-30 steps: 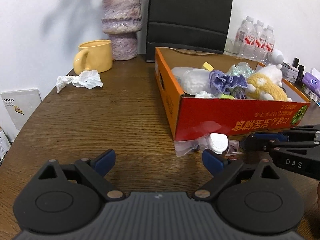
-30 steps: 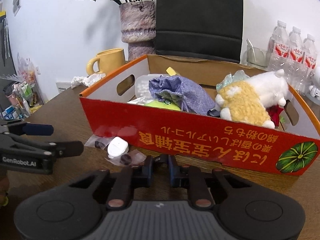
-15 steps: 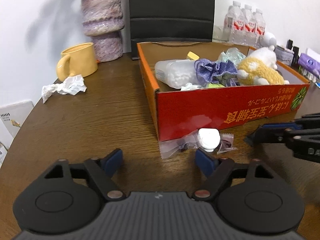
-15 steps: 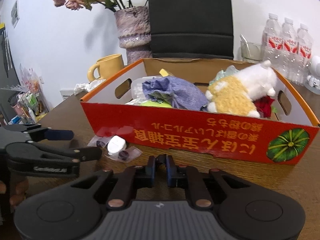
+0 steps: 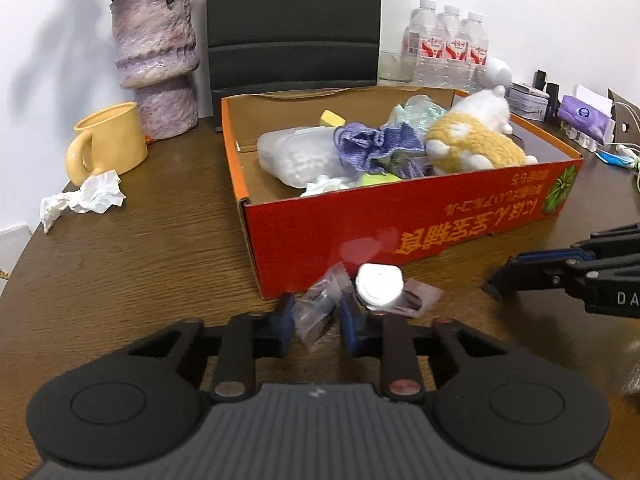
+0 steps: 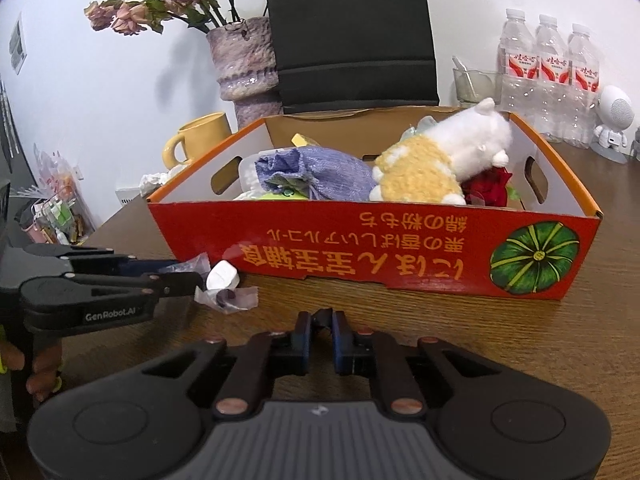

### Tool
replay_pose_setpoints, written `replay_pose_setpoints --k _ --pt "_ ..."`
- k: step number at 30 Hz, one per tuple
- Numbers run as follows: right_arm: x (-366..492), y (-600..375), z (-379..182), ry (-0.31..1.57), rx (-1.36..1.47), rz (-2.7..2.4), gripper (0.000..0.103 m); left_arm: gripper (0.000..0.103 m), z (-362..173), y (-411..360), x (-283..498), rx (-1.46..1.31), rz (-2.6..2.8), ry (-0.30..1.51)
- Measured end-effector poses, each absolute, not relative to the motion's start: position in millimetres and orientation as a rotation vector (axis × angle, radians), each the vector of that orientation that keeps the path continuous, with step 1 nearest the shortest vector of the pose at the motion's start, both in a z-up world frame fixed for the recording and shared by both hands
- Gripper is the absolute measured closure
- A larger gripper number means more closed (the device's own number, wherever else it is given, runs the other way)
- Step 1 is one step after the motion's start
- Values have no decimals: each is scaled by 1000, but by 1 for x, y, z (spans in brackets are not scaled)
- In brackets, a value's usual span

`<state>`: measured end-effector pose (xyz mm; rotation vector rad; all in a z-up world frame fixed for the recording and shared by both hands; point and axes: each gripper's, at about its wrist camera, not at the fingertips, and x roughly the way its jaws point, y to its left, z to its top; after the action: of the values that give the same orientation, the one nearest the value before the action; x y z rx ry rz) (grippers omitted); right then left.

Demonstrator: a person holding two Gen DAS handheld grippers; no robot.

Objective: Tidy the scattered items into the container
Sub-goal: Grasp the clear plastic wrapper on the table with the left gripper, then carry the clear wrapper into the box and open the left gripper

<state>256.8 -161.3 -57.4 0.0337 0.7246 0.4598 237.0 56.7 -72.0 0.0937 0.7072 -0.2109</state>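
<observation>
Two grippers work over the brown wooden worktop [image 5: 132, 264] in front of the red cardboard box [image 5: 400, 216], which stands toward the far edge and already contains a plush toy [image 5: 468, 144], a purple cloth pouch [image 5: 372, 148] and a clear plastic case [image 5: 296, 156]. The left gripper [image 5: 316, 320] has its jaws closed on the clear plastic bag [image 5: 316, 312], whose white cap [image 5: 378, 282] lies just in front of the box's near wall. The right gripper [image 6: 322, 340] has its jaws nearly closed with nothing between them, low over bare worktop beside the bag.
</observation>
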Motion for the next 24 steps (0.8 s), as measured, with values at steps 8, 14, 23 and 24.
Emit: replay_pose_setpoints --k 8,14,23,24 --pt "251 -169 -53 716 46 452 94 92 -70 55 221 75 -197 698" --pt "243 -177 -43 688 53 447 94 92 -54 52 202 59 -191 653" --pt "233 -192 -11 603 54 441 94 91 -13 40 190 36 -188 562" --pt "234 -194 -6 589 53 438 94 91 -8 39 191 34 -187 551"
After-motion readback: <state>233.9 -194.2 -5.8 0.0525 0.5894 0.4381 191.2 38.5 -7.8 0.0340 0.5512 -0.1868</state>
